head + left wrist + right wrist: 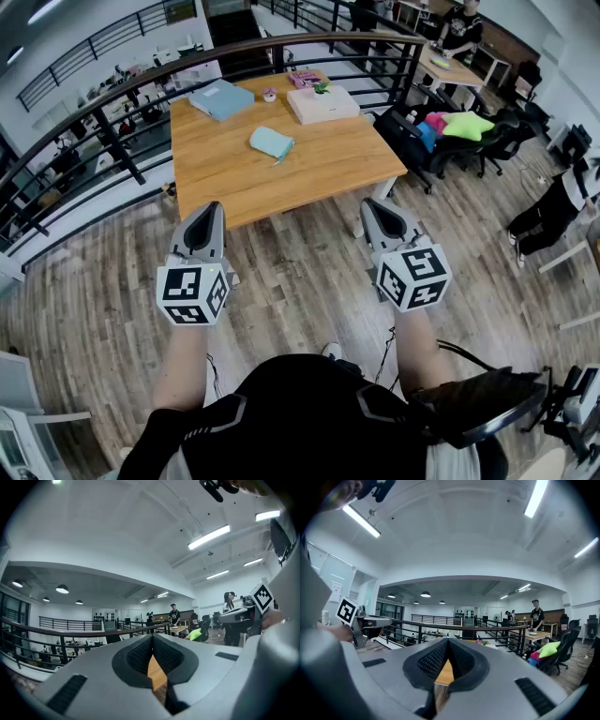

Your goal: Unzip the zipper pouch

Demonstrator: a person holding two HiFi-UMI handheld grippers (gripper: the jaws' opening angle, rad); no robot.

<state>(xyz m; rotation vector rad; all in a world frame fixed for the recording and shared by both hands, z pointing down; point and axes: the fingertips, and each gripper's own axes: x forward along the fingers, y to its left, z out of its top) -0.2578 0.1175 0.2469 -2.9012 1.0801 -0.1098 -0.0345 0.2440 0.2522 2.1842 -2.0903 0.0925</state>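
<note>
A small light-teal zipper pouch (271,142) lies near the middle of the wooden table (319,173) in the head view. My left gripper (212,207) and right gripper (368,204) are held side by side over the floor, short of the table's near edge, well away from the pouch. Both are shut with nothing between their jaws. In the left gripper view the left gripper (152,638) points level across the room, and only a sliver of the table (156,673) shows through its jaws. The right gripper (447,641) in its own view likewise shows just a strip of tabletop (445,674). The pouch is hidden in both.
On the table's far side lie a light-blue folder (221,98), a white box (322,104) and small pink items (305,79). A black railing (112,117) curves behind the table. Chairs with bright bags (450,127) stand at right. People work at a far desk (448,66).
</note>
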